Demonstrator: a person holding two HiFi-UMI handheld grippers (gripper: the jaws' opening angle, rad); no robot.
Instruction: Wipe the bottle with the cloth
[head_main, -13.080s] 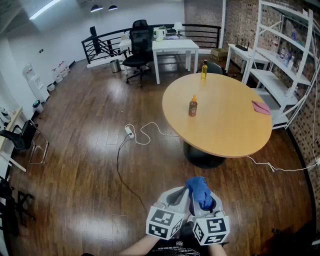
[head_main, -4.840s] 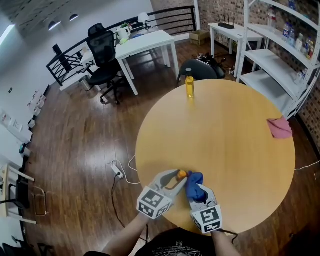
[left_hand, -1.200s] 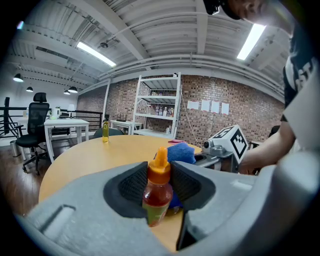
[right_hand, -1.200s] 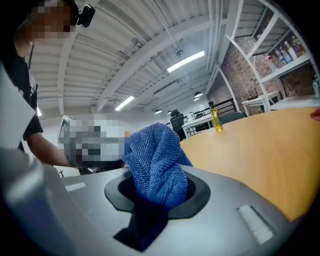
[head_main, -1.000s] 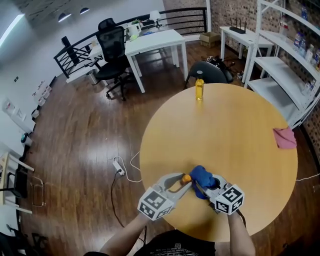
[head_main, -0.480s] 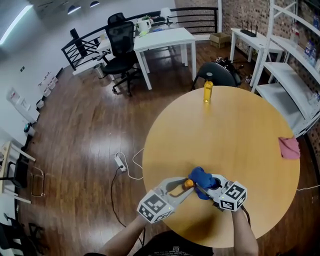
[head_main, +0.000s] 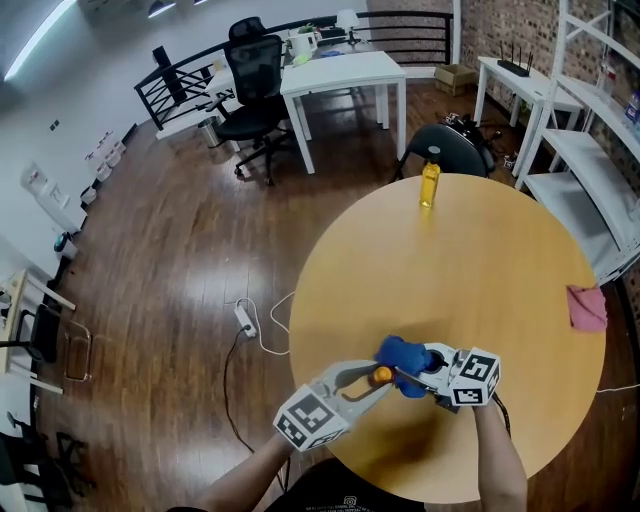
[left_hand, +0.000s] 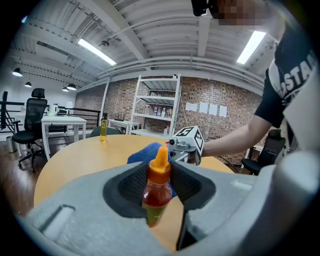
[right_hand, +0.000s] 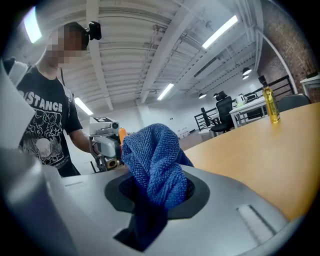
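Head view: left hand-held gripper (head_main: 372, 381) clamps an orange-capped bottle (head_main: 383, 375); right hand-held gripper (head_main: 412, 372) holds a blue cloth (head_main: 400, 352) against it, over the counter (head_main: 480, 260).

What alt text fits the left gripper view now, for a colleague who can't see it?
The left gripper holds a small orange-capped plastic bottle of amber liquid between its grey jaws. Just behind it, the right gripper holds a bunched blue cloth over a round wooden table; a tall yellow bottle stands at its far edge.
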